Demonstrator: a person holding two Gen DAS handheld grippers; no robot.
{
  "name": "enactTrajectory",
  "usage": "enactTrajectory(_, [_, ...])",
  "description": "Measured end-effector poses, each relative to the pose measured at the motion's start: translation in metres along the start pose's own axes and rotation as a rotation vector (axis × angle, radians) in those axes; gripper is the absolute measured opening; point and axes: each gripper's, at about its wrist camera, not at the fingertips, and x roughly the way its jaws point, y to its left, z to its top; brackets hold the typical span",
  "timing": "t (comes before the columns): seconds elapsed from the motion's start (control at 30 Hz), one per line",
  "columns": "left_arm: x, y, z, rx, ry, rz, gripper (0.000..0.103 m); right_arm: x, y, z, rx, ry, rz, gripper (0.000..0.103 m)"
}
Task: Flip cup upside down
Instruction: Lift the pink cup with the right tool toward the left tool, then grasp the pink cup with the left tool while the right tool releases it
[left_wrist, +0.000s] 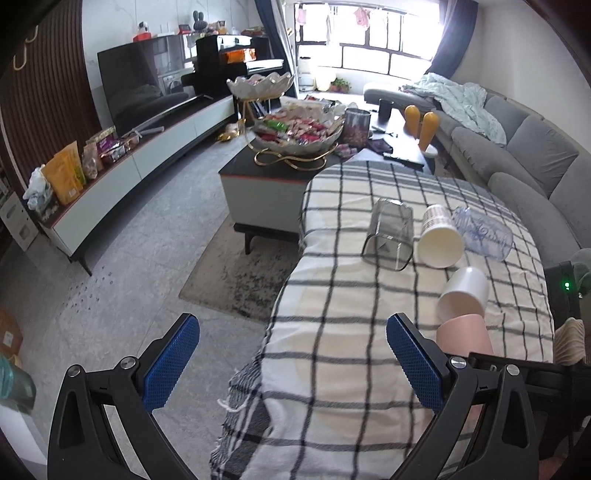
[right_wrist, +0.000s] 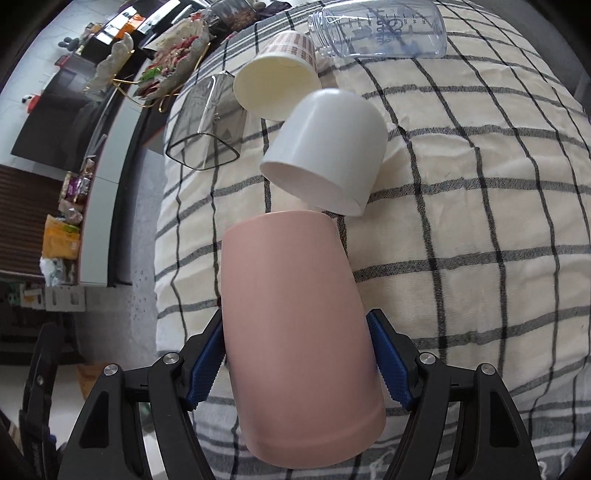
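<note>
Left gripper (left_wrist: 293, 365) hangs w/ fingers (left_wrist: 171, 363) spread wide, nothing btwn them, over edge of checked blanket (left_wrist: 332, 332). On blanket: smoky glass cup (left_wrist: 389, 236), paper cup (left_wrist: 439, 238), clear bottle (left_wrist: 484, 232), white cup (left_wrist: 465, 293), all on their sides. Pink cup (left_wrist: 463, 336) just beside right finger.

Matt smooth pink cup (right_wrist: 299, 332), glossy white plastic cup (right_wrist: 328, 147), paper cup (right_wrist: 277, 85) with matt cream inside, clear smoky plastic tumbler (right_wrist: 207, 125), transparent plastic bottle (right_wrist: 380, 29), woven checked cloth (right_wrist: 461, 240), textured blue gripper pads (right_wrist: 388, 362).
</note>
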Motion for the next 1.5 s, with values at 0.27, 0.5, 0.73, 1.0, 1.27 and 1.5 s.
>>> enactTrajectory(0.27, [0.004, 0.011, -0.007, -0.009, 0.032, 0.0, 0.103, 0.012, 0.003, 0.0, 0.016, -0.002, -0.046, 0.074])
enactTrajectory(0.5, [-0.003, 0.005, -0.001, 0.009, 0.03, 0.002, 0.103, -0.001, 0.008, 0.006, 0.003, -0.029, -0.013, 0.087])
enactTrajectory(0.73, [-0.007, -0.017, 0.008, 0.03, 0.064, -0.032, 0.103, -0.038, -0.012, 0.009, 0.032, -0.081, 0.027, 0.087])
enactTrajectory(1.0, [0.014, -0.079, 0.01, 0.112, 0.249, -0.133, 0.103, -0.099, -0.056, 0.01, 0.036, -0.177, -0.093, 0.088])
enactTrajectory(1.27, [0.052, -0.135, 0.011, 0.226, 0.478, -0.147, 0.103, -0.141, -0.078, 0.016, 0.005, -0.306, -0.165, 0.089])
enactTrajectory(1.5, [0.095, -0.163, 0.013, 0.326, 0.724, -0.108, 0.103, -0.137, -0.085, 0.032, 0.035, -0.284, -0.098, 0.089])
